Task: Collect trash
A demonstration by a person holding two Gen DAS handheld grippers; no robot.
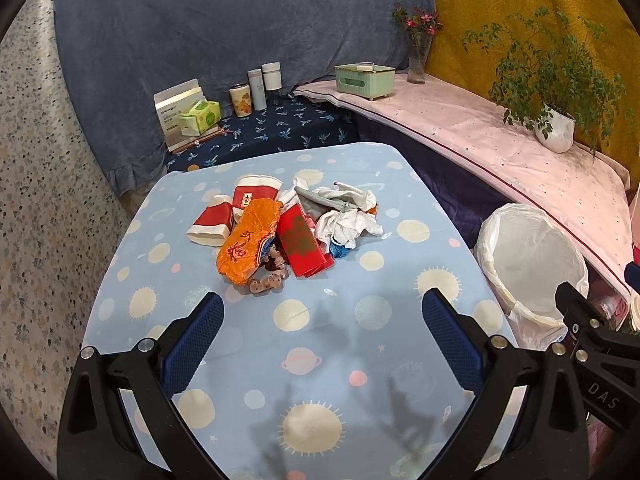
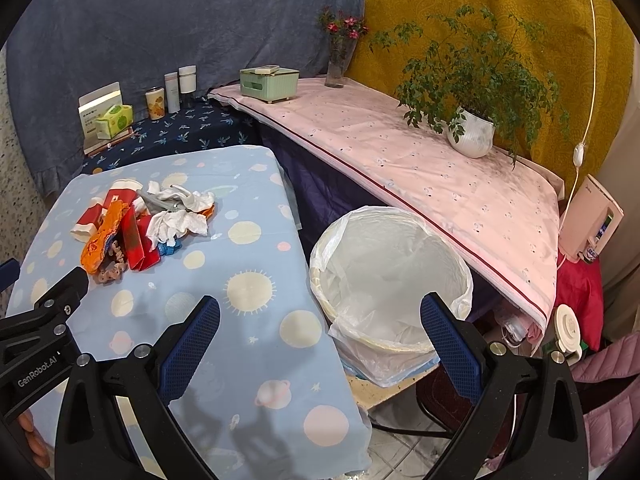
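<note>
A heap of trash (image 1: 280, 228) sits near the far middle of a table (image 1: 400, 380) draped in a pale blue cloth printed with suns and planets, as two hand-held grippers hang over the near edge with nothing collected yet. The pile holds two red-and-white paper cups (image 1: 232, 212) lying on their sides, an orange wrapper (image 1: 248, 244), a red packet (image 1: 300, 244), crumpled white tissue (image 1: 348, 224) and a small brownish scrap (image 1: 268, 282) closest to the grippers. A white bin (image 2: 392, 280) lined with a clear plastic bag stands just beside the table's right edge, below a pink-covered shelf (image 2: 440, 184) carrying a potted plant (image 2: 472, 132); its liner looks empty.

The left gripper (image 1: 322, 336) points straight at the heap, its blue-padded fingers spread wide and touching nothing. The right gripper (image 2: 320, 336) is equally wide apart and empty, aimed between the table's right edge and the bin mouth.

The step in hand appears to be the first pick. It would probably go best by taking a piece from the outer edge of the heap, such as the orange wrapper or the brownish scrap, rather than plunging into the middle, where the tissue and packet overlap and could drag neighbours along. Flat, thin items call for the fingers to come down low against the cloth without pinching it. The bin's closeness favours a short carry to the right.
</note>
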